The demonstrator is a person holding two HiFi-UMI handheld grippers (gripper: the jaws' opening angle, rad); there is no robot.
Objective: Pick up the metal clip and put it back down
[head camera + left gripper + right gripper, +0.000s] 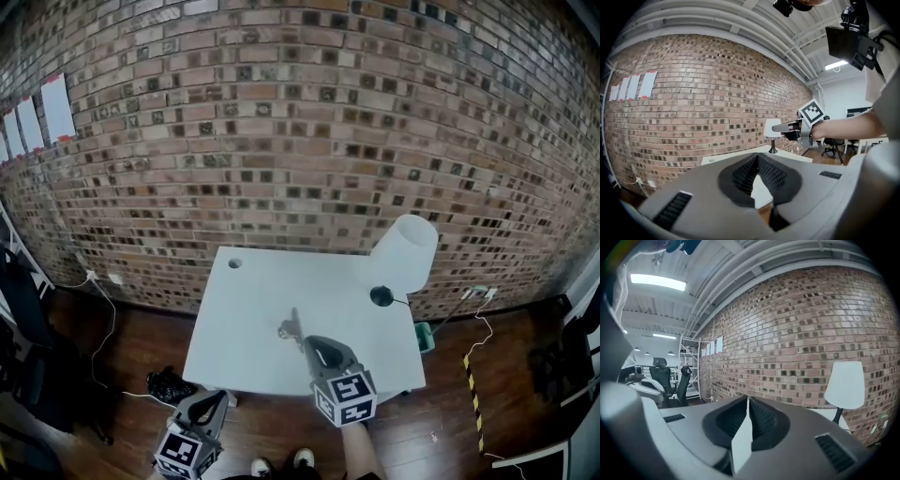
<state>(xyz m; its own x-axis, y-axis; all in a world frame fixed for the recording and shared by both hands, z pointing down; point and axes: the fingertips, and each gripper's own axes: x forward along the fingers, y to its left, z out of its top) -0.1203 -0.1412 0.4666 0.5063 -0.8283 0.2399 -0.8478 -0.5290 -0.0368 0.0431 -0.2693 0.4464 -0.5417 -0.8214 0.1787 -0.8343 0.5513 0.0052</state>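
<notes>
The small metal clip [286, 329] lies on the white table [253, 300], near its front middle. My right gripper [296, 321] reaches over the front edge, its tips right beside the clip; contact cannot be made out. In the right gripper view its jaws [748, 398] stand a thin crack apart, with only white tabletop showing between them, so it is open. My left gripper [217, 397] hangs low over the floor off the table's front-left corner. Its jaws [757, 155] meet at the tips and hold nothing. The clip is hidden in both gripper views.
A white-shaded lamp [405, 251] with a black base [382, 296] stands at the table's back right. A brick wall [300, 122] runs behind. A green bin [424, 336], a black bundle [169, 382] and cables lie on the wooden floor.
</notes>
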